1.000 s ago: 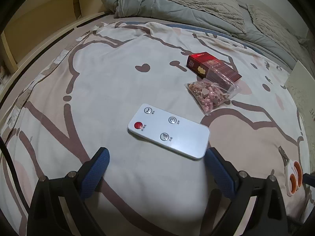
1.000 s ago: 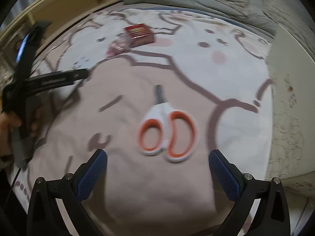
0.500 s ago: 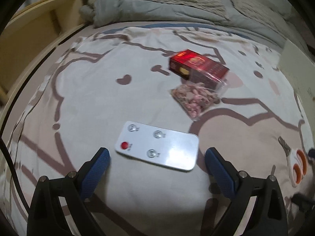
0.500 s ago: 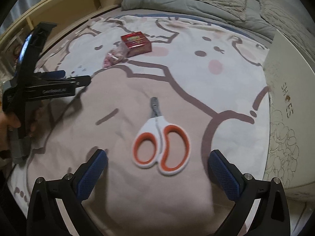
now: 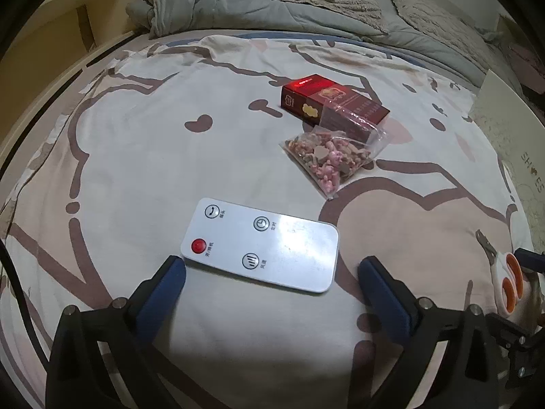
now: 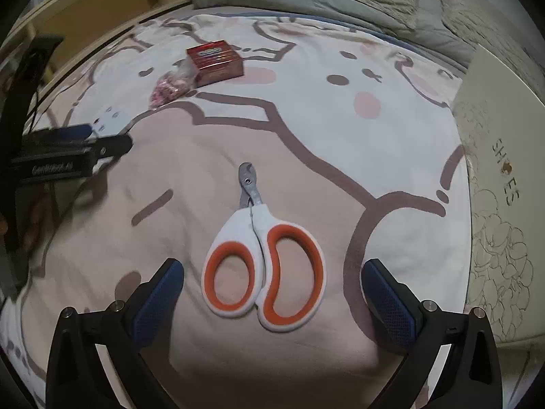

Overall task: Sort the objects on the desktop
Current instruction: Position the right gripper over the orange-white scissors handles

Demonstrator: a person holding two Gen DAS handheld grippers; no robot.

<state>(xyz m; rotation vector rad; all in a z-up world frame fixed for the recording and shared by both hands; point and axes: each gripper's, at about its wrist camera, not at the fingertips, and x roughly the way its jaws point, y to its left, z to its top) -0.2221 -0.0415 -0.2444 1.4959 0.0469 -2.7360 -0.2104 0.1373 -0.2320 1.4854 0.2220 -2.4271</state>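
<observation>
A white remote control [image 5: 262, 243] with a red button lies on the bed sheet, just ahead of my open left gripper [image 5: 272, 272], between its fingers' tips. Orange-and-white pet nail clippers [image 6: 264, 262] lie between the fingers of my open right gripper [image 6: 272, 276]; they also show in the left wrist view [image 5: 507, 277]. A red box [image 5: 332, 104] and a clear bag of pink treats [image 5: 328, 160] lie together farther back; the right wrist view shows the box [image 6: 216, 58] and the bag [image 6: 170, 87] too. The left gripper's body [image 6: 68, 153] shows at the left.
A white shoe box [image 6: 504, 156] stands along the right edge of the bed. A grey duvet [image 5: 289, 3] is bunched at the far end. A wooden shelf [image 5: 51, 44] runs along the left side.
Both grippers have moved forward and lower: the remote now sits between the left fingertips and the clippers between the right fingertips. Both stay open.
</observation>
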